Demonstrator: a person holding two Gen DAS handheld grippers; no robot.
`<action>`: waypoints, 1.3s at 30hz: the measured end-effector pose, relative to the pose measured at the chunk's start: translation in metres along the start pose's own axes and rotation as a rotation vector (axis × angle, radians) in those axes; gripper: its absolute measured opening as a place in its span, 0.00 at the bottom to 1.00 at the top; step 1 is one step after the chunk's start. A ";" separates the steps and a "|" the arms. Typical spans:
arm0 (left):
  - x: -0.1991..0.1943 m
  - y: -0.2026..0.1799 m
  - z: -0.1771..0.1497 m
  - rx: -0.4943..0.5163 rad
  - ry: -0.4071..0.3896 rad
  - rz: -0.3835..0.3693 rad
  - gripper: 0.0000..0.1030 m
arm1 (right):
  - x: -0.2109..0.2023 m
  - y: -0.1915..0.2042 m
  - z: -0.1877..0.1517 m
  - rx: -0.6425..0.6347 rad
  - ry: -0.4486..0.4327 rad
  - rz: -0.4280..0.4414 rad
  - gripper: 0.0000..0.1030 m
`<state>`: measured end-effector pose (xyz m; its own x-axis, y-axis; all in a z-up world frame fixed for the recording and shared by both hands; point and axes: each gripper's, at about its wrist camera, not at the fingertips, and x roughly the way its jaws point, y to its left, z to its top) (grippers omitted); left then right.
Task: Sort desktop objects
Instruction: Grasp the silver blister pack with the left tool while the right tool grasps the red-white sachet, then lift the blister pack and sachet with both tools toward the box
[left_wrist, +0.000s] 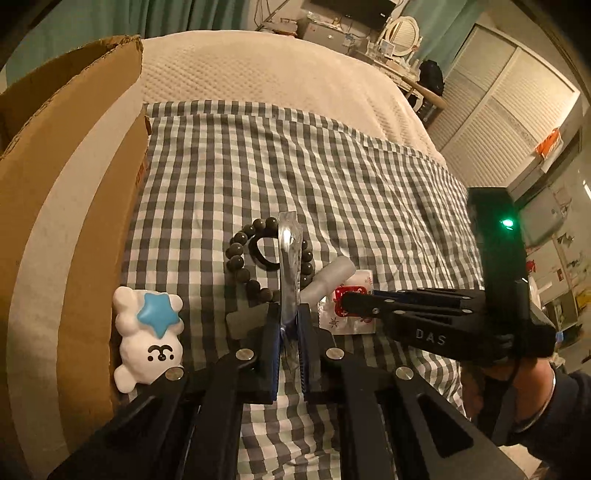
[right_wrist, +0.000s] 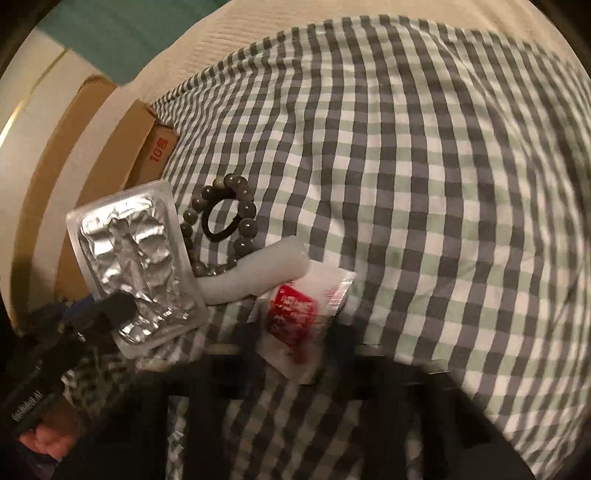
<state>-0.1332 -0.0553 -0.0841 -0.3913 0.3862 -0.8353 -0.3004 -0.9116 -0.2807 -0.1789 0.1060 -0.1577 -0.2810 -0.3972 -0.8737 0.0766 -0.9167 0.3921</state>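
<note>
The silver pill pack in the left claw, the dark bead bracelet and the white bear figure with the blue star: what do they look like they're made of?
Silver blister pill pack: crinkled, mirror-bright foil on a clear plastic sheet. Dark bead bracelet: polished round beads with point highlights, perhaps stone or glass; unclear. White bear figure with blue star: smooth, soft-sheen surface, likely moulded plastic or vinyl.

left tool (left_wrist: 289, 343) | clamps blister pack (left_wrist: 290, 258) edge-on | above bead bracelet (left_wrist: 240, 254)
</note>
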 end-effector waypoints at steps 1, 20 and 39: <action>-0.002 -0.001 0.000 -0.001 -0.004 0.005 0.08 | -0.004 0.003 -0.001 -0.014 -0.014 -0.006 0.09; -0.153 -0.021 0.034 0.029 -0.277 0.106 0.08 | -0.147 0.096 -0.034 -0.310 -0.195 -0.205 0.06; -0.228 0.122 0.064 -0.193 -0.243 0.369 0.08 | -0.189 0.306 0.032 -0.317 -0.421 0.020 0.05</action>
<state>-0.1369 -0.2456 0.1021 -0.6405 0.0330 -0.7673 0.0545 -0.9946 -0.0883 -0.1326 -0.0982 0.1362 -0.6318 -0.4223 -0.6500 0.3529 -0.9033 0.2438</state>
